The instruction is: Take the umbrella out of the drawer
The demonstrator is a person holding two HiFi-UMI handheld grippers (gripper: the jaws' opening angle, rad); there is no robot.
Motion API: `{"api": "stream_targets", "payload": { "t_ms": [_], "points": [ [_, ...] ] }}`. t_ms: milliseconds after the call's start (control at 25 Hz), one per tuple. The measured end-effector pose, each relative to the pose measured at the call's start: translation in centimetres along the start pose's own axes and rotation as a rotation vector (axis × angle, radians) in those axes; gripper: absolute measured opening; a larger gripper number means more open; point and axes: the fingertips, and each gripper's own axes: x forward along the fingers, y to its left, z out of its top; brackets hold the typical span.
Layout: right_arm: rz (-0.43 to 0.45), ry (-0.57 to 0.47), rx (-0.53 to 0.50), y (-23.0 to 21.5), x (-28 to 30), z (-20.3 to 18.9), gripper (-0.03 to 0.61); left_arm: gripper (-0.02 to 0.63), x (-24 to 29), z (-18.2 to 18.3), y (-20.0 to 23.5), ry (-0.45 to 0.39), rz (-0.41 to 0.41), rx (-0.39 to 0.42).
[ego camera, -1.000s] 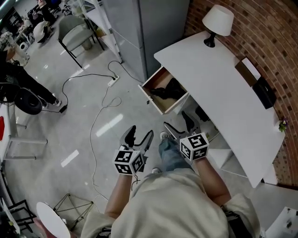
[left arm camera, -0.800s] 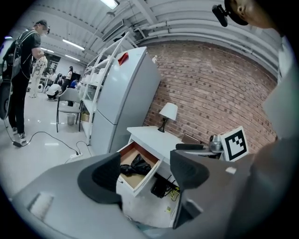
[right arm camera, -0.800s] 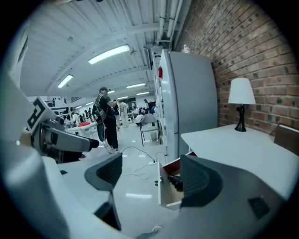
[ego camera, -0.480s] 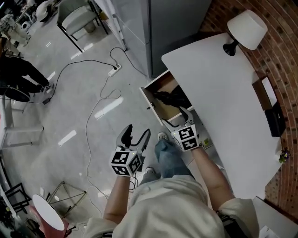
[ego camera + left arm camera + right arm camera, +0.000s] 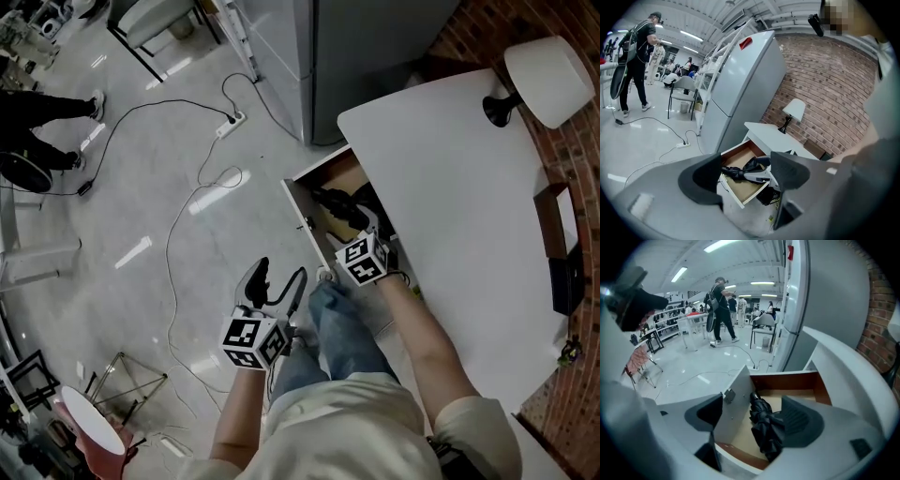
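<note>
Over the open drawer [image 5: 300,208], right claw [image 5: 752,404] has arrived, wide above the umbrella [image 5: 766,430]; left claw [image 5: 278,281] wide, empty.

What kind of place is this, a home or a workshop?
Probably a lab or workshop hall with a mock home corner. A white desk with a lamp stands against a brick wall, but beyond it are strip lights and workbenches.
</note>
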Motion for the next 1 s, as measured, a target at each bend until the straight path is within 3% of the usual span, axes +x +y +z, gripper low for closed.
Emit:
{"api": "stream_targets", "payload": {
  "t_ms": [360,800,1000],
  "points": [
    [0.084,0.217,-0.205,-1.2,9.6,-4.1,0.376,0.318,2.2,-2.3,3.0,0.03,0.066,-0.099],
    [0.175,0.516,-0.498,-2.1,16.6,-10.4,0.376,0.319,3.3,-5.0,5.8,0.073,0.126,-0.166],
    [0.123,0.607,-0.532,-2.8,17.8,-12.2,0.365,0.319,3.4,-5.7,6.7,0.09,0.149,-0.185]
  ]
}}
